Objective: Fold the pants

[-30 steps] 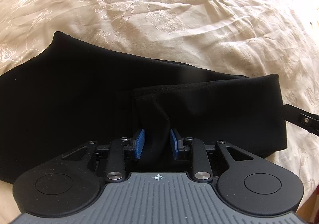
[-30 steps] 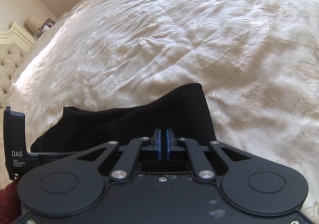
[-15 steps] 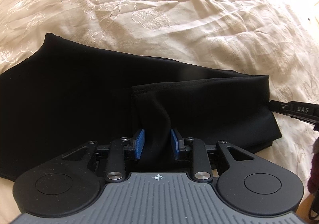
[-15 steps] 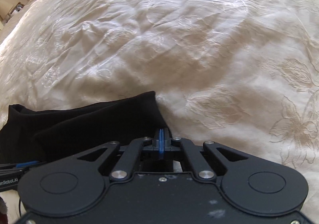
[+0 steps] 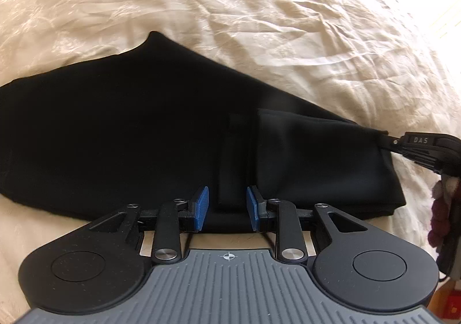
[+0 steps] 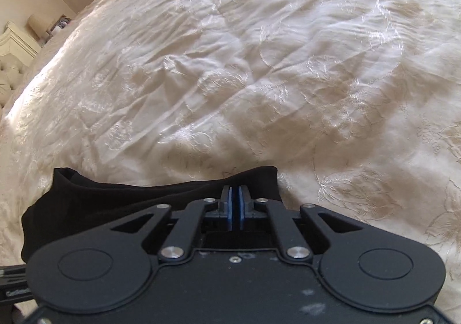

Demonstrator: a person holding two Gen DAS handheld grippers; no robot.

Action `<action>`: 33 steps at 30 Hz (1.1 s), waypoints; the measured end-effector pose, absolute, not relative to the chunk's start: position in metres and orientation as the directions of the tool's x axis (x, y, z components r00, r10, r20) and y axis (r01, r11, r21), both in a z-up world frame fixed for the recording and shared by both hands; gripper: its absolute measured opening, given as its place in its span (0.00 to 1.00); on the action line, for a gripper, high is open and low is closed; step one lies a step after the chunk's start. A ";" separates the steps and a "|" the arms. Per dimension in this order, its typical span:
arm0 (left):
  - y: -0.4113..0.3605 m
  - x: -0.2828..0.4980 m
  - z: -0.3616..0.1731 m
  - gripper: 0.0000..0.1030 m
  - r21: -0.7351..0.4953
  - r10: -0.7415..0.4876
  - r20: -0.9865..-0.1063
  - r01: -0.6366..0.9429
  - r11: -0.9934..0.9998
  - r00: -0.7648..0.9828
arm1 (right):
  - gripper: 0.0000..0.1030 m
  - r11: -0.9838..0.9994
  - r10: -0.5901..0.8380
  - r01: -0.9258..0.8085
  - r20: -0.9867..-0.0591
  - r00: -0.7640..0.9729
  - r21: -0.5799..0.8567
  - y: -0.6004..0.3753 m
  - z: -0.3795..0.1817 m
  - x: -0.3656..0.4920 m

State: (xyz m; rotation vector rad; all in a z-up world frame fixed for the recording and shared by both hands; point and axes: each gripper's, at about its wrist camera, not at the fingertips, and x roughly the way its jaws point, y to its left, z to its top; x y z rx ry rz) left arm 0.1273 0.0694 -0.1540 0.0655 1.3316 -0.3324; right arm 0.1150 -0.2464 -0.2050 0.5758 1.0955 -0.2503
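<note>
Black pants [image 5: 129,133] lie partly folded on a cream embroidered bedspread [image 5: 259,21]. In the left wrist view my left gripper [image 5: 227,205] is shut on a raised fold of the pants near their front edge, with black cloth bunched between the blue pads [image 5: 201,204]. At the far right of that view, my right gripper [image 5: 387,138] pinches the pants' upper right corner. In the right wrist view my right gripper [image 6: 234,203] has its pads pressed together on the edge of the pants [image 6: 115,203], which spread out to the left.
The bedspread [image 6: 259,64] stretches wide beyond the pants. A tufted headboard [image 6: 7,79] and a lamp [image 6: 37,24] stand at the far left. A person's maroon sleeve [image 5: 439,226] shows at the right edge of the left wrist view.
My right gripper came down onto the pants' right corner and its pads closed. My left gripper rose and shifted with the fold, drawing the cloth taut between the two grippers.
</note>
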 end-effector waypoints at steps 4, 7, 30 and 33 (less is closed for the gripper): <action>0.093 0.118 -0.152 0.27 -0.104 -0.150 -0.966 0.211 0.972 0.212 | 0.01 0.827 0.088 0.469 -0.895 0.437 0.311 -0.254 -0.210 0.121; 0.110 0.109 -0.154 0.27 -0.095 -0.126 -0.970 0.152 0.984 0.206 | 0.10 0.851 0.100 0.413 -0.873 0.477 0.323 -0.250 -0.189 0.111; 0.213 0.097 -0.137 0.28 -0.042 -0.029 -0.965 -0.047 0.998 0.261 | 0.24 0.938 0.161 0.186 -0.842 0.515 0.293 -0.169 -0.156 0.061; 0.229 0.103 -0.137 0.28 -0.040 -0.031 -0.961 -0.027 0.999 0.273 | 0.24 0.956 0.142 0.140 -0.821 0.553 0.259 -0.139 -0.142 0.068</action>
